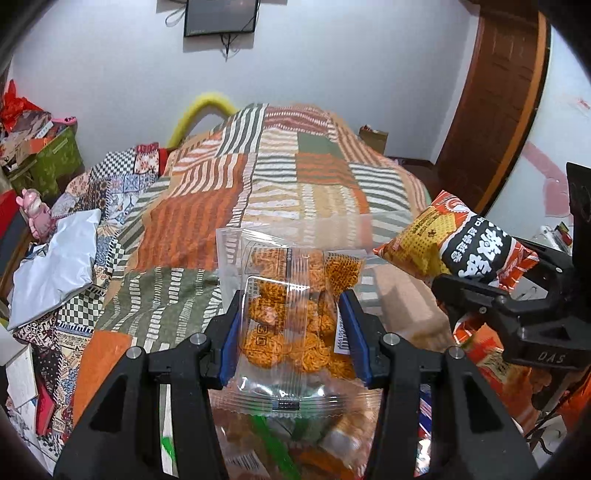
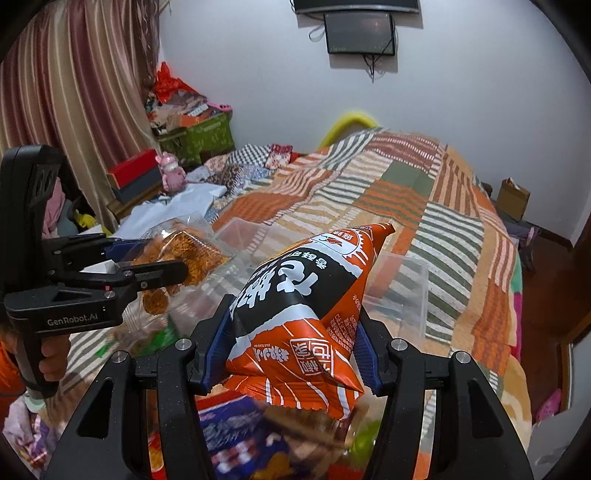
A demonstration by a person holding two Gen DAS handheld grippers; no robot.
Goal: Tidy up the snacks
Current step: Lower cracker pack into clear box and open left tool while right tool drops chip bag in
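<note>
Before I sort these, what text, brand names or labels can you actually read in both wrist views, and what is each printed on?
"GenRobot.AI": on the body of the left tongs, seen in the right wrist view.
"DAS": seen upside down on the body of the right tongs in the left wrist view.
Orange and black snack bag: large Chinese characters, upside down, not legible to me.
Clear noodle snack pack: barcode sticker and print too small and blurred to read.

Bed cover: patchwork blanket (image 1: 280, 177), orange, green, striped
Wall: dark screen (image 1: 221, 16), cables hanging below
Bedside: pink figurine (image 2: 170, 173), green crate (image 2: 207, 138)
Window side: striped curtain (image 2: 74, 103)
Floor: cardboard box (image 2: 513, 197)
</note>
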